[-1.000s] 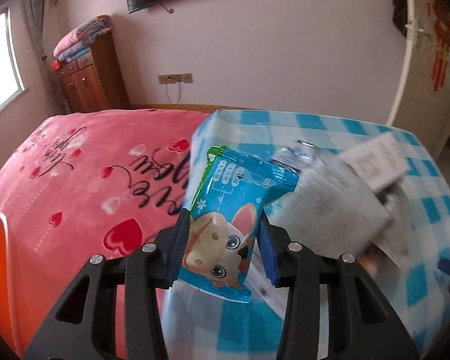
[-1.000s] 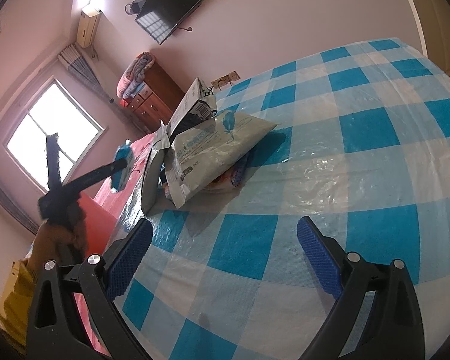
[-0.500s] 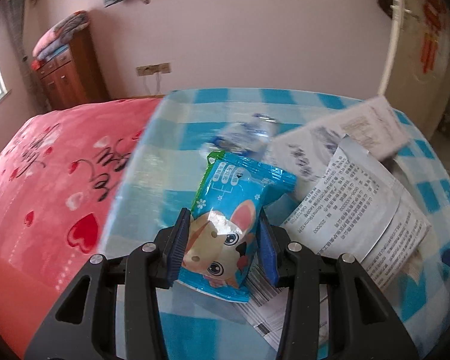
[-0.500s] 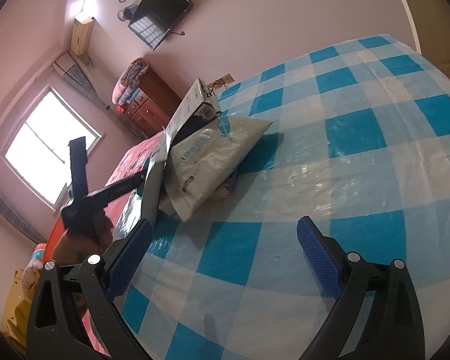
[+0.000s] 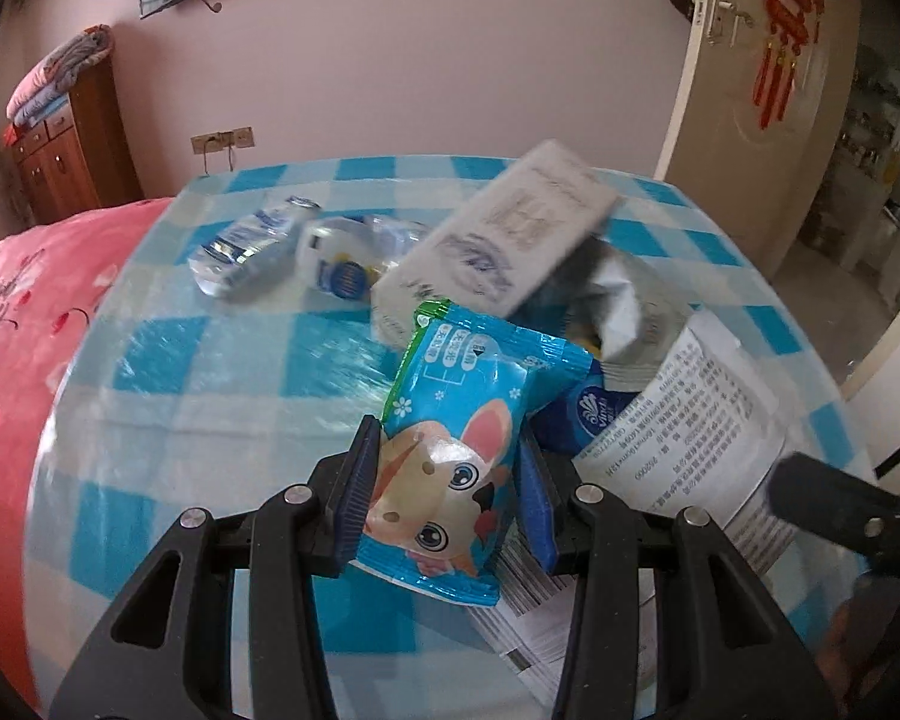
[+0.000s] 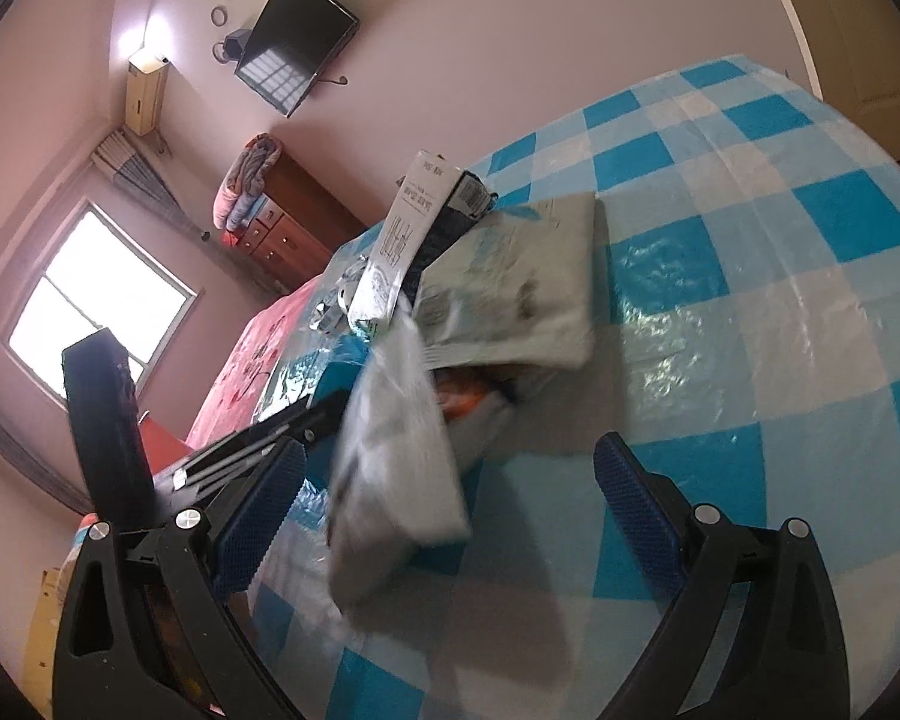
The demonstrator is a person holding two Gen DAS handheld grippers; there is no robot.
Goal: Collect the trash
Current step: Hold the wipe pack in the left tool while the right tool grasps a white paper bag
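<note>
Two grippers are over a table (image 5: 222, 372) covered in a blue-and-white checked cloth. The left gripper (image 5: 447, 489) is clamped on a blue snack packet (image 5: 468, 438) printed with a cartoon rabbit; the pads press its two long sides and the packet stands up between them, its lower end hanging just below the jaws. It is held clear above the cloth, just short of the heap of trash in the middle of the table. The right gripper (image 6: 450, 501) hangs with its jaws wide apart and nothing between them, near the table's front edge.

The heap holds a white carton (image 5: 510, 234) leaning on top, a crumpled silver bag (image 5: 624, 312), a large grey printed bag (image 5: 708, 414) and a dark blue pack (image 5: 588, 414) beneath it. Nearer the far left corner lie two small clear bottles (image 5: 246, 246), apart from the heap.

My reading is that the packet is being brought to the heap so the trash gathers in one place. To do that well, keep the squeeze steady, since the film is slick and puffy and could slide out if it eases early. Lower the packet onto the near slope of the heap, not against the leaning carton, which looks ready to tip. Open only when the packet's bottom rests on something. The bottles appear to be left to fetch.
</note>
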